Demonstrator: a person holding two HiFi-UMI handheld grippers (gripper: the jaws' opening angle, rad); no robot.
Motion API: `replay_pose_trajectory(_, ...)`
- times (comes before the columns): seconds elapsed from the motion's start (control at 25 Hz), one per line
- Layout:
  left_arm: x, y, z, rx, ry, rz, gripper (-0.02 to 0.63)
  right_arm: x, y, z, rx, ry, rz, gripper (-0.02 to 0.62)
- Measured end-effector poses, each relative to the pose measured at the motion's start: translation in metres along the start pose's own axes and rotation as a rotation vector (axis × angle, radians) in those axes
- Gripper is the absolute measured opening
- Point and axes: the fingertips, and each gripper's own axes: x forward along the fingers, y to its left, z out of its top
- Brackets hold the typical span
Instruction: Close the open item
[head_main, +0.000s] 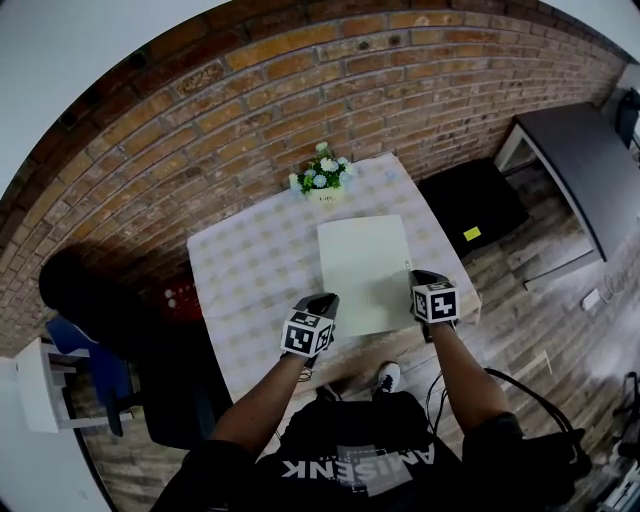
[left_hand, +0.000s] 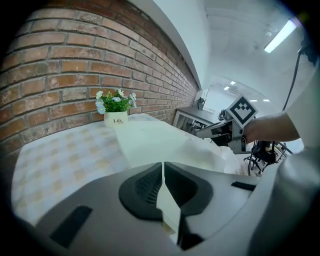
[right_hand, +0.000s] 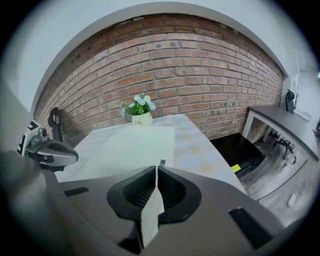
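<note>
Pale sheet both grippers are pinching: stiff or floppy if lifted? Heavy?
Likely floppy: the sheet is thin enough that left gripper and right gripper shut almost fully on its edge. It wrinkles near the right gripper, so probably sags between grips. Probably light: it lies flat on the table.

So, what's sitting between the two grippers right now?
Only the near part of the pale flat item, which the left gripper and right gripper both clamp; nothing else lies there, as the head view shows.
</note>
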Motion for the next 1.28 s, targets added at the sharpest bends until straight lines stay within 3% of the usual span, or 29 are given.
replay_pose_trajectory(0.24, -0.010, -0.005, 0.020, -0.003, -0.052, -0.016, 0.025, -0.028, 0.009, 0.029, -0.015, -0.100, 0.028, 0.043)
replay_pose_trajectory(0.64, -0.049, -0.014, 0.094, 0.009, -0.249, -0.050, 0.025, -0.092, 0.030, 0.092, -0.009, -0.307, 0.108, 0.043)
replay_pose_trajectory(1.28, -0.148, -0.013, 0.229, 0.066, -0.595, -0.004, 0.016, -0.204, 0.048, 0.173, -0.054, -0.552, 0.138, 0.043)
